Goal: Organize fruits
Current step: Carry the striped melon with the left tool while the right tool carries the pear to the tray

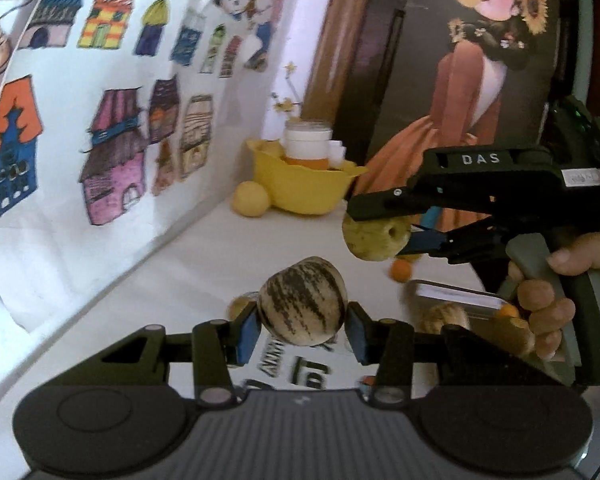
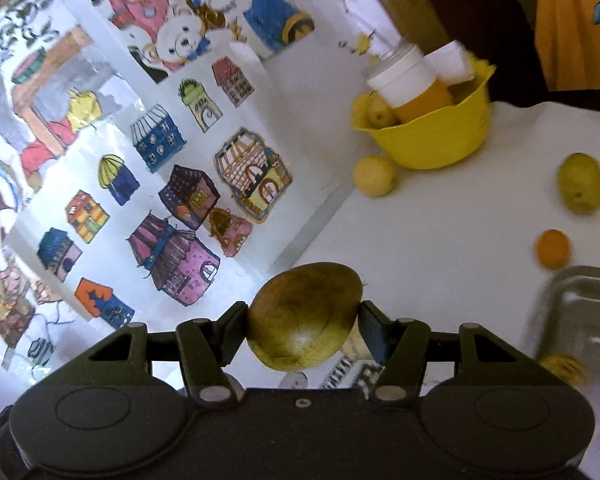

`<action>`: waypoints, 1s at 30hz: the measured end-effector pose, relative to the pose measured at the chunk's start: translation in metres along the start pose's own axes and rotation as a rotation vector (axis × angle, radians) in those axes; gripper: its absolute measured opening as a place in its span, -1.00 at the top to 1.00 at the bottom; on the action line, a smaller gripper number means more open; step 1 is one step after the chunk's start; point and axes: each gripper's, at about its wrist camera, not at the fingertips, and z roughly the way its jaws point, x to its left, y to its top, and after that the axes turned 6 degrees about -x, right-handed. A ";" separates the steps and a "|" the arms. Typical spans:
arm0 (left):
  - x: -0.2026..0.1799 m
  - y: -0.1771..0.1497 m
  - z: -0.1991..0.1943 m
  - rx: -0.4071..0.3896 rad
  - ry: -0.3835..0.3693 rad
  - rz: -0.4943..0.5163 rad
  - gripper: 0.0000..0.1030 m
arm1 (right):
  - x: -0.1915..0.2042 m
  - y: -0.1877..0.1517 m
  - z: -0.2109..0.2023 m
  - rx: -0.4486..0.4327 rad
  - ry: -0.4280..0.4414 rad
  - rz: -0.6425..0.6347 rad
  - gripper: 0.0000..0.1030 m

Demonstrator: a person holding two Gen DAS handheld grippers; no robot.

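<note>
Two grippers up, one fruit in each! The left gripper (image 1: 302, 330) pinches a round cream melon streaked with dark stripes (image 1: 303, 304) between its blue pads, lifted clear of the white-covered desk (image 1: 204, 256). The right gripper (image 2: 304, 326) clamps a smooth, egg-shaped green-yellow mango (image 2: 305, 316) at both ends; from the left camera it shows side-on, a bare hand (image 1: 556, 300) curled round its grey handle, fingers wrapped, thumb on top. Loose on the desk I count three fruits: a round pale-yellow fruit (image 2: 374, 176) touching the foot of the yellow plastic bowl (image 2: 432, 140) at the far edge by the wall, an oval green-yellow fruit (image 2: 580, 183) toward the right, and one small round orange (image 2: 553, 249) just beside the corner of a grey metal tray (image 2: 584, 312). One bowl, holding an orange bottle with a white cap (image 2: 414, 88), tilted, and a yellowish fruit (image 2: 380, 114).
</note>
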 end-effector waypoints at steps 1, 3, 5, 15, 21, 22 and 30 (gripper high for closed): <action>-0.006 -0.001 -0.002 0.000 -0.011 0.001 0.04 | -0.002 -0.001 -0.009 -0.006 -0.003 0.001 -0.20; -0.018 -0.004 -0.006 0.002 -0.033 0.007 0.04 | -0.007 -0.005 -0.027 -0.020 -0.011 0.003 -0.20; -0.030 -0.006 -0.009 0.002 -0.056 0.014 0.04 | -0.012 -0.010 -0.045 -0.032 -0.020 0.001 -0.20; -0.079 -0.041 -0.007 0.039 -0.171 0.012 0.04 | -0.052 -0.041 -0.113 -0.072 -0.073 -0.004 -0.20; -0.098 -0.062 0.001 0.072 -0.233 0.010 0.04 | -0.075 -0.064 -0.137 -0.088 -0.079 0.005 -0.20; -0.101 -0.065 0.002 0.076 -0.243 0.010 0.04 | -0.080 -0.069 -0.141 -0.087 -0.083 0.013 -0.20; -0.114 -0.081 0.013 0.112 -0.269 0.034 0.04 | -0.110 -0.095 -0.157 -0.080 -0.130 0.047 -0.20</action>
